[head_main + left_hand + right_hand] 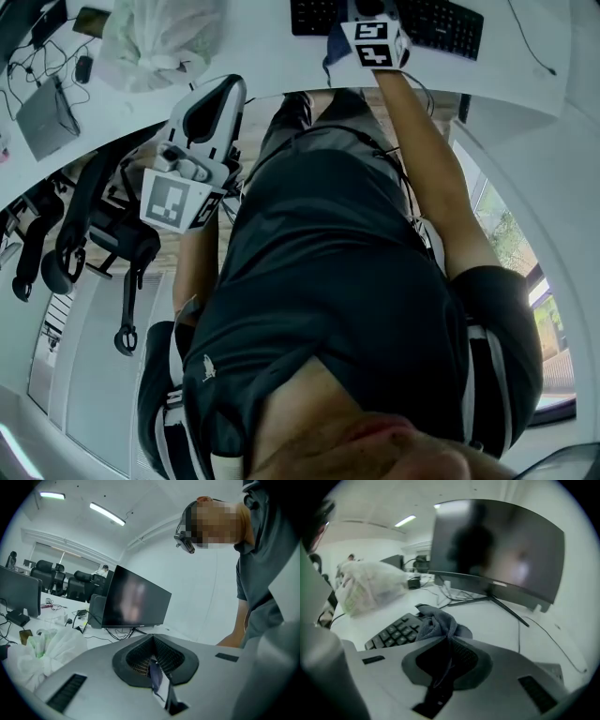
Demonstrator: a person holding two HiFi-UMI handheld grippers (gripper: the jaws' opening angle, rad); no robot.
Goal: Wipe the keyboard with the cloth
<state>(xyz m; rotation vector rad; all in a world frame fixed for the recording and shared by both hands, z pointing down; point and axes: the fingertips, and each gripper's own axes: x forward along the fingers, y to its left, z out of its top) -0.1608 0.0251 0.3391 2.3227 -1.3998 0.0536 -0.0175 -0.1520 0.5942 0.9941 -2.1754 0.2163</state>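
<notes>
We hold two grippers. The right gripper (449, 639) has its jaws closed on the one grey cloth (436, 623), which bunches out past the tips and rests at the near end of the single black keyboard (393, 632) on the white tabletop (487, 620). The left gripper (153, 641) has its jaws pressed together with nothing between them, and we hold it off the tabletop, close to our body. One dark monitor (501, 550) stands behind the keyboard, and one plastic bag (370, 590) lies to its left.
</notes>
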